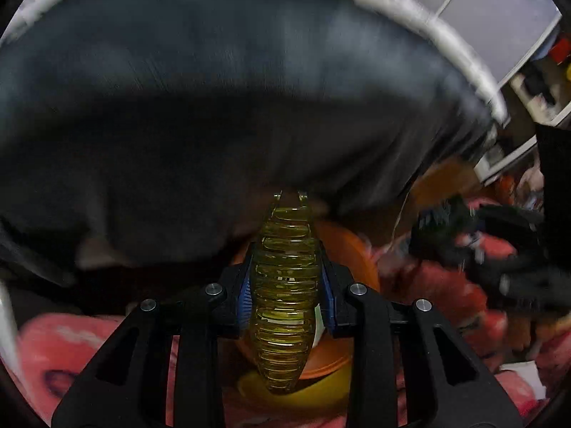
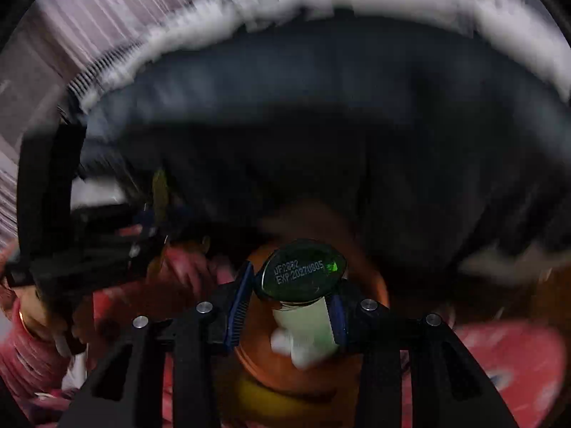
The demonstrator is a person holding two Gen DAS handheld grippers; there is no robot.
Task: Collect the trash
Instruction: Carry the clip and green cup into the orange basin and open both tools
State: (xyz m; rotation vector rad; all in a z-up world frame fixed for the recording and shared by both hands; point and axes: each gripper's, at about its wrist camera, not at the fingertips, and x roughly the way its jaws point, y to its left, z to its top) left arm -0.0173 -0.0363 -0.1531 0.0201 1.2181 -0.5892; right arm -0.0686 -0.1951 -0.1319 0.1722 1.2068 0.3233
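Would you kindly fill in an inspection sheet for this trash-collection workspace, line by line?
Surface: red-and-pink patterned fabric under everything; table not visible.
Job's things: bin with white rim and dark liner gaping ahead; ribbed yellow transparent piece in one grip; white can, dark printed bottom facing the camera, in the other.
Clutter: orange round object below both grippers; identity unclear.
Grippers: left gripper closed on the yellow piece; right gripper closed on the can; both near the bin mouth.
Cables: nothing seen.
Surroundings: white shelving, blurred; pale ribbed wall or curtain.
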